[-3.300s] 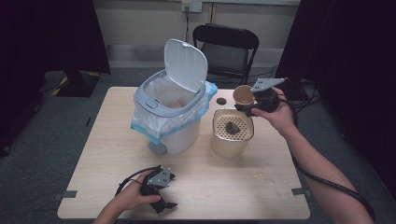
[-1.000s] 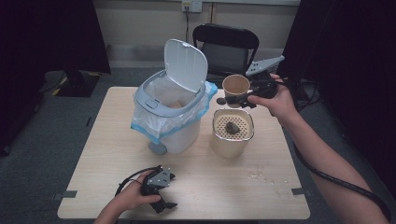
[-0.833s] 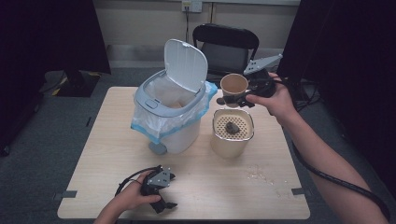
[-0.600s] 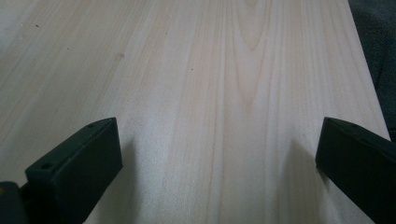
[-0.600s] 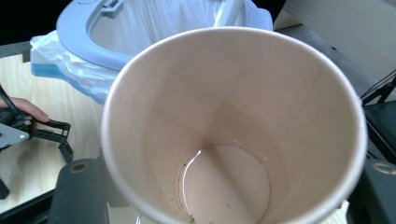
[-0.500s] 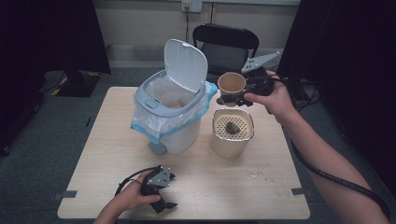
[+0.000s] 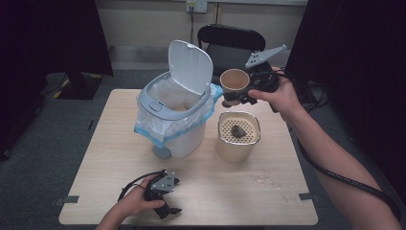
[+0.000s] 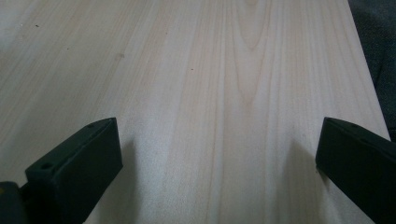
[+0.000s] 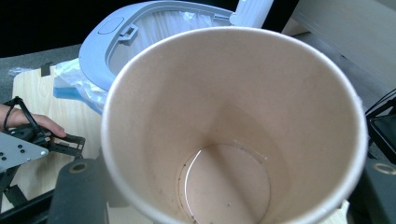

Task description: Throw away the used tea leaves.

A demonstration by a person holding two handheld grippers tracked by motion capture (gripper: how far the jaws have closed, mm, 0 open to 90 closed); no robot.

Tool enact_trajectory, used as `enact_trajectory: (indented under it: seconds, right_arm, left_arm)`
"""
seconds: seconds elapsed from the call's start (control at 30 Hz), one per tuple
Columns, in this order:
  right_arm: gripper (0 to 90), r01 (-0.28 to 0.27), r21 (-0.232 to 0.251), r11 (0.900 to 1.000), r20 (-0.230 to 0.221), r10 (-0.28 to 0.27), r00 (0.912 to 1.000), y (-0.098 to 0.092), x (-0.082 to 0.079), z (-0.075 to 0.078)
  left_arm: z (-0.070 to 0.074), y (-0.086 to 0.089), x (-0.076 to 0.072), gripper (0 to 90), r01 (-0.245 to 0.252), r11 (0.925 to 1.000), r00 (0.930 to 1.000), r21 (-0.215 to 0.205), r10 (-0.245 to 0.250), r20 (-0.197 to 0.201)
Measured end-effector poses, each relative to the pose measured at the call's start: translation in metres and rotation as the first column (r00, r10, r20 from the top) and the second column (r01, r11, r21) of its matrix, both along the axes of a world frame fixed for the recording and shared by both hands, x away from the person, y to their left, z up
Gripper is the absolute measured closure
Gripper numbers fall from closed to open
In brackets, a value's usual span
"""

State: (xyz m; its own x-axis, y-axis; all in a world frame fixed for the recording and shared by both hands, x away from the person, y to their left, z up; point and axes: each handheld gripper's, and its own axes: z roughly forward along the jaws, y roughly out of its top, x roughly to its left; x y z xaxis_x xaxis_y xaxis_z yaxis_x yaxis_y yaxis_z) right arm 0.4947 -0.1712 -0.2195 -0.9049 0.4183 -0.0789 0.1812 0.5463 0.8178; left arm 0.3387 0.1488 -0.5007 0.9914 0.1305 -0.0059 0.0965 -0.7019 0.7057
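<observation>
Since the earlier frames our right gripper [image 7: 241,94] has carried the paper cup [image 7: 234,83] up and leftward, tipping it toward the open bin [image 7: 173,113]; clamped on it, emptied. Our left gripper [image 7: 165,195] rests wide open on the bench [image 7: 239,191].

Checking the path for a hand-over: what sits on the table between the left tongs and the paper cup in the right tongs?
In the high view, between the left tongs and the brown paper cup stands the cream perforated-top canister; the lined white bin sits beside it.

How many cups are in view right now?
1: the paper cup sits in the right gripper, held up between the bin and the strainer pot. It looks empty. More may be hidden inside the bin.
</observation>
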Motion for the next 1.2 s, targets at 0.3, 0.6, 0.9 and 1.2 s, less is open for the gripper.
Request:
enact_trajectory:
  seconds: [0.3,0.6,0.9,1.2]
  right_arm:
    - [27.3,-0.014,-0.004,1.0,-0.003,0.014,0.9999,0.007,0.002,0.01]
    - [27.3,-0.033,-0.004,0.999,-0.002,0.033,0.9995,0.02,0.001,0.022]
    - [27.3,-0.057,0.004,0.998,0.0,0.057,0.9984,0.04,0.002,0.029]
    - [27.3,-0.072,0.007,0.997,-0.009,0.073,0.9973,0.061,0.002,0.025]
  left_arm:
    - [0.0,0.0,0.0,0.0,0.0,1.0,1.0,0.0,0.0,0.0]
    - [0.0,0.0,0.0,0.0,-0.001,1.0,1.0,0.003,0.001,-0.001]
    - [0.0,0.0,0.0,0.0,0.001,1.0,1.0,0.0,-0.001,0.0]
    - [0.0,0.0,0.0,0.0,0.0,1.0,1.0,0.001,0.0,-0.006]
